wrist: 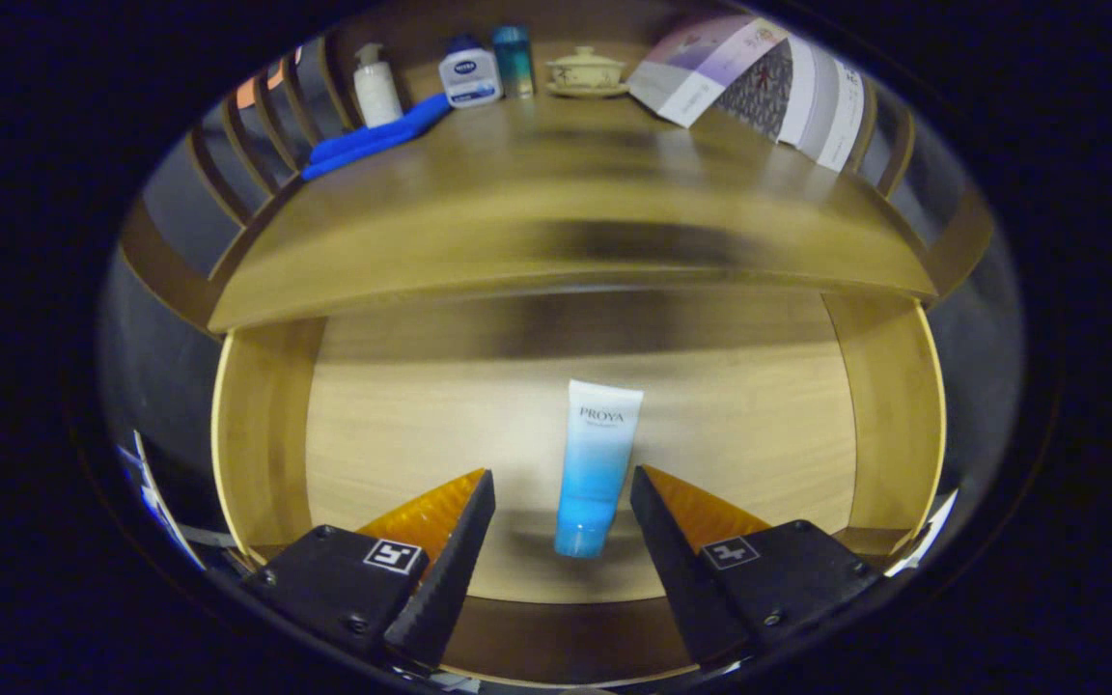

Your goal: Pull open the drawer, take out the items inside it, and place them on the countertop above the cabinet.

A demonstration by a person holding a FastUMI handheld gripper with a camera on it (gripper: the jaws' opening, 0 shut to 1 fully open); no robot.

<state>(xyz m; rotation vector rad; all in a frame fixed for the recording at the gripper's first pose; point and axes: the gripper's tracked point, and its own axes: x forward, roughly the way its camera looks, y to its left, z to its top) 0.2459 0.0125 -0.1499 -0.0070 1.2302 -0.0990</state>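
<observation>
With the drawer (266,454) pulled open, the fingers (562,512) were held wide astride the tube (597,463) at lower centre, apparently untouched; closing was called for next.

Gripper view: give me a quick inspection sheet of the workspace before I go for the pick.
Surface: wooden countertop above the cabinet, bare across its middle and front.
Job's things: drawer pulled open; one white-to-blue cosmetic tube lies on its floor, cap toward the gripper.
Clutter: along the countertop's back, a blue cloth, pump bottle, white-and-blue lotion bottle, teal can, lidded ceramic bowl on a saucer, folded leaflet.
Grippers: gripper open above the drawer, fingers either side of the tube's lower part, not touching it.
Cables: nothing seen.
Surroundings: slatted wooden rails beside the countertop.
</observation>
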